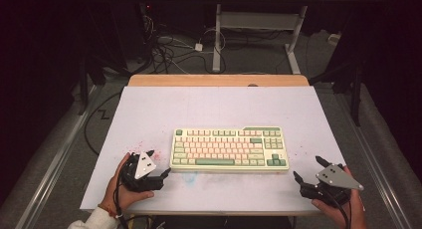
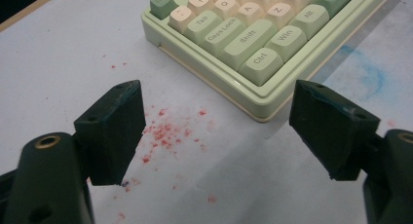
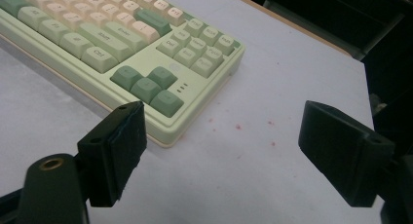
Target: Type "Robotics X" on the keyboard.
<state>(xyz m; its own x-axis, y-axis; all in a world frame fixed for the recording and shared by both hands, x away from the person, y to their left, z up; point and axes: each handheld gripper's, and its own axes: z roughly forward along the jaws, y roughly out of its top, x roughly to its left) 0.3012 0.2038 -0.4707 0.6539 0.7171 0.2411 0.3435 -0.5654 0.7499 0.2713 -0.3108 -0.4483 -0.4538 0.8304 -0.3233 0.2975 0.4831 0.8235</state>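
A: Keyboard (image 1: 230,149)?
B: Flat on the white table (image 1: 209,109), mid-front, pale green with pink keys.
A: Left gripper (image 1: 161,165)?
B: Jaws wide, nothing between them, just off the keyboard's near-left corner. Red specks (image 2: 163,134) on the table under it.
A: Right gripper (image 1: 309,170)?
B: Also wide and empty, near the near-right corner, apart from it.
A: Touching the table?
B: Can't tell from these angles; probably hovering low.

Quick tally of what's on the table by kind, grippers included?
Keyboard: 1
Grippers: 2, left gripper and right gripper, both open with nothing between the jaws
Total: 3
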